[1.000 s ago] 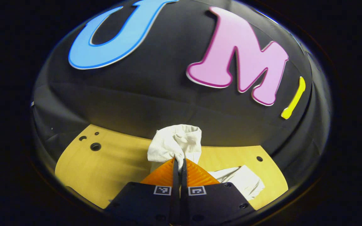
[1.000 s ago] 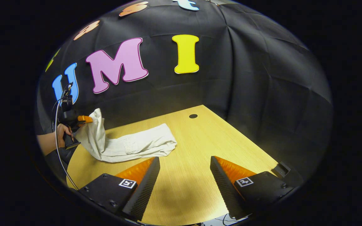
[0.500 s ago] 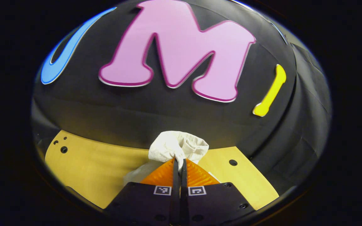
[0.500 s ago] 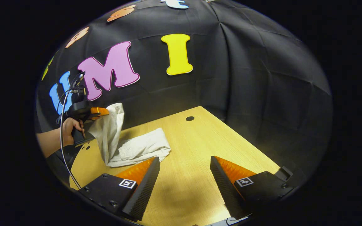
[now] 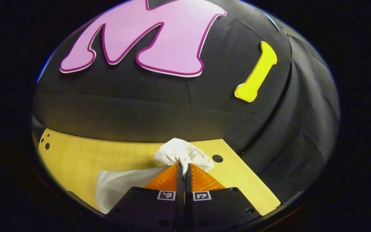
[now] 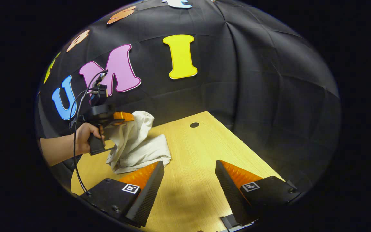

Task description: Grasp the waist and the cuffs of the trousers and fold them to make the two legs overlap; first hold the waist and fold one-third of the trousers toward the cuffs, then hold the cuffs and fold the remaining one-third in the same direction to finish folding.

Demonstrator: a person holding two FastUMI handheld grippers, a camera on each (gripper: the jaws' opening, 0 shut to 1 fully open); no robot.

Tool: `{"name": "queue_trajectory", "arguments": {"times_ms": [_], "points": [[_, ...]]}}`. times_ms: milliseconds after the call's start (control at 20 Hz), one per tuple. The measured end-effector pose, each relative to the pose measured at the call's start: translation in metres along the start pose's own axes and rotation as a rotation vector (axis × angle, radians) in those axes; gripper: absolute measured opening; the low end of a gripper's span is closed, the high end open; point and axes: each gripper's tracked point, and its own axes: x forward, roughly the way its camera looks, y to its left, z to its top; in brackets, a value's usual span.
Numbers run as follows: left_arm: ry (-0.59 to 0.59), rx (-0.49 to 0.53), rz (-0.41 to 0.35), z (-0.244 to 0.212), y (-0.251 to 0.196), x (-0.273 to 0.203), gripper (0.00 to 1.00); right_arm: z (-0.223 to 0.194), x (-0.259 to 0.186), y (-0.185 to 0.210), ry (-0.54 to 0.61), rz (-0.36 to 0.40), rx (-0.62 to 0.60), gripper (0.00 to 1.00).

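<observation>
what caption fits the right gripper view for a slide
Left gripper lifts one end of the white trousers over the table; right gripper open.

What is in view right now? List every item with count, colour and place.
trousers: one, off-white, part lying on the table's near left, one end lifted and pinched.
table: one, light wood, with round holes by the far edge.
cable: one, dark, hanging from the left hand-held gripper.
left hand-held gripper: one, shut on the trousers' raised end.
right hand-held gripper: one, open, above bare table.
hand: one, gripping the left handle.
</observation>
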Motion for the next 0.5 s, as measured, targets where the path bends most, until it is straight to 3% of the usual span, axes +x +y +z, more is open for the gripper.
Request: {"name": "queue_trajectory", "arguments": {"times_ms": [150, 350, 400, 450, 500], "points": [[0.021, -0.019, 0.01, -0.018, -0.017, 0.008, 0.1, 0.0, -0.001, 0.001, 0.006, 0.018, -0.01, 0.98], [0.06, -0.04, -0.002, -0.039, -0.027, 0.005, 0.24, 0.001, 0.001, 0.0, -0.007, 0.031, -0.006, 0.98], [0.056, -0.044, -0.018, -0.041, -0.03, -0.001, 0.33, 0.0, 0.001, 0.0, -0.009, 0.036, -0.011, 0.98], [0.049, -0.044, -0.032, -0.042, -0.032, -0.007, 0.32, -0.001, 0.003, 0.0, -0.005, 0.039, -0.019, 0.98], [0.038, -0.036, -0.046, -0.042, -0.031, -0.016, 0.51, -0.004, 0.004, 0.0, 0.004, 0.042, -0.025, 0.98]]}}
